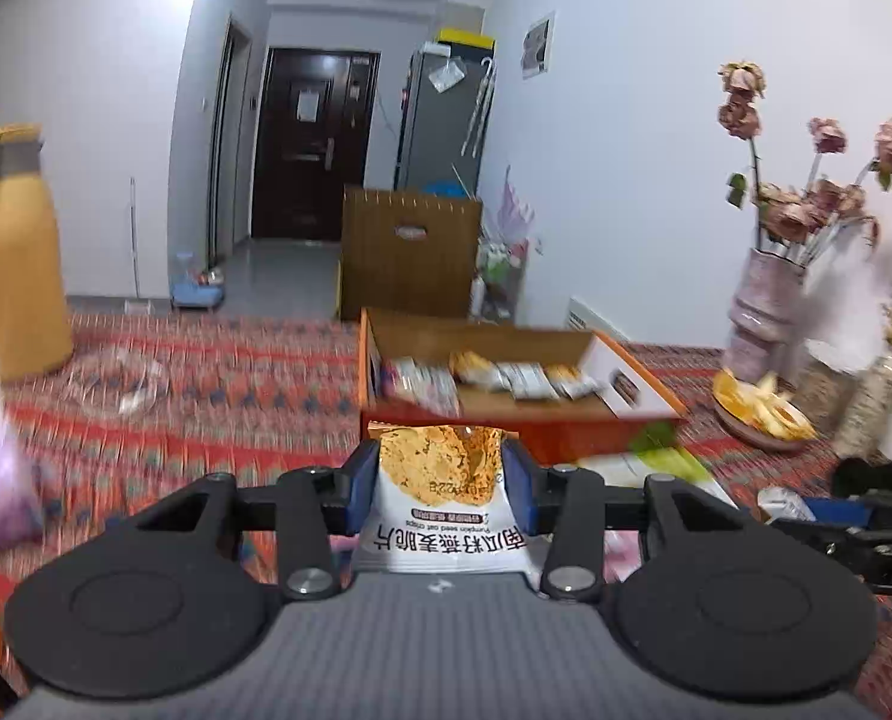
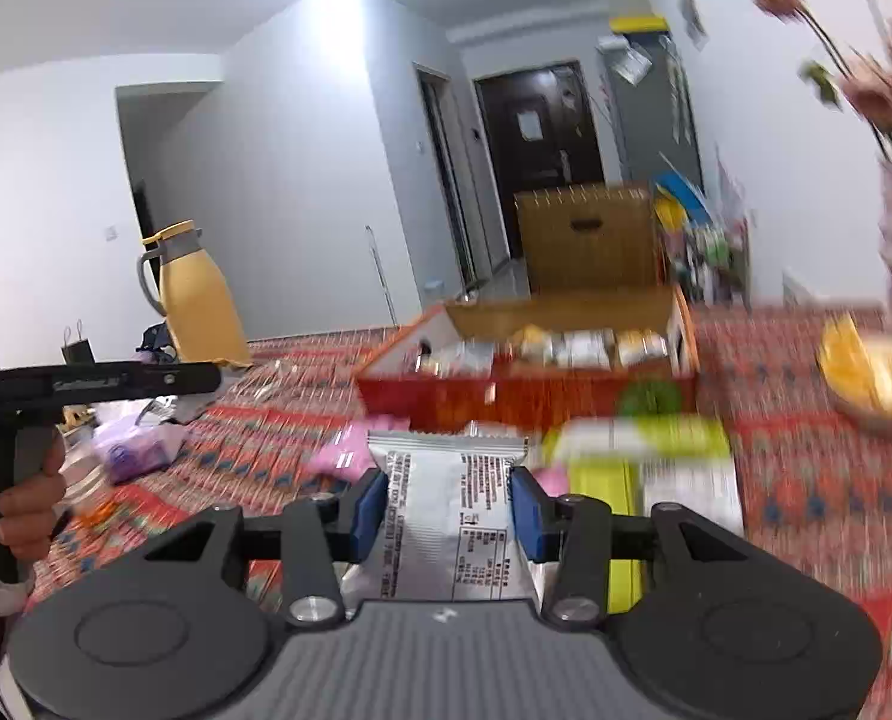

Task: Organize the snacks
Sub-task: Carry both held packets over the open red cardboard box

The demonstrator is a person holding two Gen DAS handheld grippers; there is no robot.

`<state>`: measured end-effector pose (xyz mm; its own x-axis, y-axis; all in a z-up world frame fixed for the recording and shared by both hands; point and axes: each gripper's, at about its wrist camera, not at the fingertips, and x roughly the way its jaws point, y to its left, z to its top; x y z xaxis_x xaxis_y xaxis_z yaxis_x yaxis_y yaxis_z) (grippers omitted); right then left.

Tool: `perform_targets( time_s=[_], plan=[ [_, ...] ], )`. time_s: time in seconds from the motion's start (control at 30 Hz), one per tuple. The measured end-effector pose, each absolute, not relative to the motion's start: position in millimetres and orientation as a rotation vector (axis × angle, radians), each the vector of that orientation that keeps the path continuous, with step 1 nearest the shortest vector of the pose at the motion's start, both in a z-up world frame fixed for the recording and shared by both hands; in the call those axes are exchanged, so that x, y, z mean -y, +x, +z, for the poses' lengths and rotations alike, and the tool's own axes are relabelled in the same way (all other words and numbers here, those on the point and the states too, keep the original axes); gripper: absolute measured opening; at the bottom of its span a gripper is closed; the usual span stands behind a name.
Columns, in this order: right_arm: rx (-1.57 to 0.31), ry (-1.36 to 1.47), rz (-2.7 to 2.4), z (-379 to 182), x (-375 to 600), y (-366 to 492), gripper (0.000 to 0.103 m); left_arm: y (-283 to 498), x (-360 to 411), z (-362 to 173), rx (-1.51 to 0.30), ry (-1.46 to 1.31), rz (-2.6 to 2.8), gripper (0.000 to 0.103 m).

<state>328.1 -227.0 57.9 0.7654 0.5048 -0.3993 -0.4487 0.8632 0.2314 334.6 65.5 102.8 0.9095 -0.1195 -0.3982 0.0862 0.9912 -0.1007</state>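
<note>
My left gripper [image 1: 440, 474] is shut on a white oat crisp packet [image 1: 440, 516] with an orange crisp picture, held above the patterned tablecloth. Just ahead stands an open orange cardboard box [image 1: 529, 432] with several snack packets [image 1: 523, 378] inside. My right gripper [image 2: 446, 498] is shut on a silver snack packet [image 2: 446, 516], its printed back facing me. The same box [image 2: 529, 402] lies ahead of it with packets [image 2: 571, 348] in it. The left gripper's handle [image 2: 104, 381] shows at the left in the right wrist view.
A yellow jug [image 1: 17, 258] stands far left. A clear glass dish [image 1: 116, 381] lies near it. A vase of dried roses [image 1: 763, 300] and a plate of orange slices [image 1: 763, 414] stand right. A green and white carton [image 2: 643, 450], pink packets [image 2: 362, 450] and a purple bag [image 2: 134, 450] lie on the cloth.
</note>
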Motion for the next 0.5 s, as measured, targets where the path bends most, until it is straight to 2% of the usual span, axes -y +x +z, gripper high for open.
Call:
perform_targets(
  time_s=[0.23,0.5],
  plan=[
    [-0.446,0.128,0.570,76.3,182.1,449.9,0.044,456.8,-65.7,110.0,-0.448,-0.115,-0.132,0.044],
    [-0.521,0.162,0.490,29.6,131.9,572.9,0.044,558.7,-71.0,60.6,-0.522,-0.221,-0.118,0.044]
  ],
)
